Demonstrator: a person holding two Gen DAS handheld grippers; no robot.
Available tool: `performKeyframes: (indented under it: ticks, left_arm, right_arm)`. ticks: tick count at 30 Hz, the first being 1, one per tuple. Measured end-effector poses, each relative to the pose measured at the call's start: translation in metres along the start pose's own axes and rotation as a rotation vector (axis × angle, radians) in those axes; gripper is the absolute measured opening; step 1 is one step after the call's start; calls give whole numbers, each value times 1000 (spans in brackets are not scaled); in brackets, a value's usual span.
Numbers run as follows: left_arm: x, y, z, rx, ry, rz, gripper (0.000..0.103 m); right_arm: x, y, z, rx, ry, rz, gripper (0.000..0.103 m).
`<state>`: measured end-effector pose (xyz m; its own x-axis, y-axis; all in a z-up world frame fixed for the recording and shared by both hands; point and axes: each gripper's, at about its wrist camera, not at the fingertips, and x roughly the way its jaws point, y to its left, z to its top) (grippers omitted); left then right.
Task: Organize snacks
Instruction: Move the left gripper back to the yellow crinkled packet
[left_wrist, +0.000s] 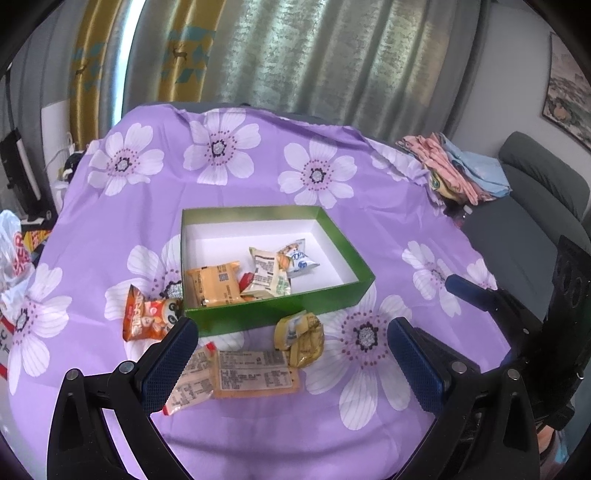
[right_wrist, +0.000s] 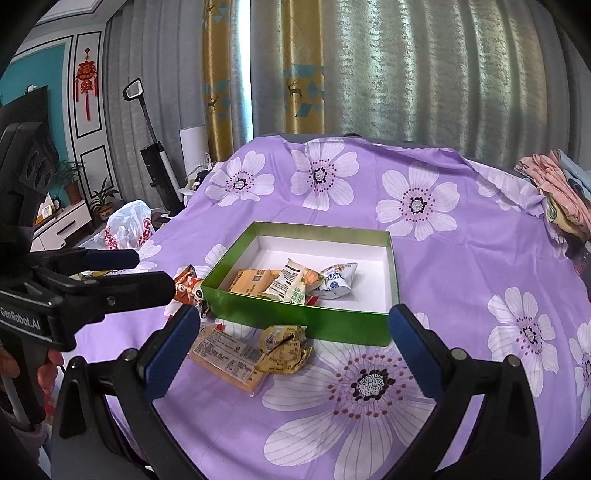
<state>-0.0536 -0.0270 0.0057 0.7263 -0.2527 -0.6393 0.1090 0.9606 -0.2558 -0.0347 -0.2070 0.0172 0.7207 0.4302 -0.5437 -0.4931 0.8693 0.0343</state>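
While both grippers, left (left_wrist: 291, 354) and right (right_wrist: 293, 343), hover spread wide and empty, we note the green box (left_wrist: 280, 314) on the purple cloth (left_wrist: 424, 221) holding several snacks; four packets lie outside it, a yellow packet (left_wrist: 301, 338) just beside its near wall.

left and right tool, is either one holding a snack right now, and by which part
Nothing is held. The left tool and right tool are both open and empty above the loose snacks in front of the green box.

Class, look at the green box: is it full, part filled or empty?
Part filled. The green box holds a few snack packets at one end; white floor shows bare elsewhere.
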Motion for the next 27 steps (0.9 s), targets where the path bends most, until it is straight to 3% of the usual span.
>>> performKeyframes:
  ticks: [16, 27]
  left_arm:
    - [23, 7, -10, -30, 60, 2, 102]
    - [55, 18, -27, -38, 124, -21, 102]
  right_arm:
    - [12, -5, -15, 25, 46, 13, 102]
    - [54, -25, -63, 131, 199, 88, 102]
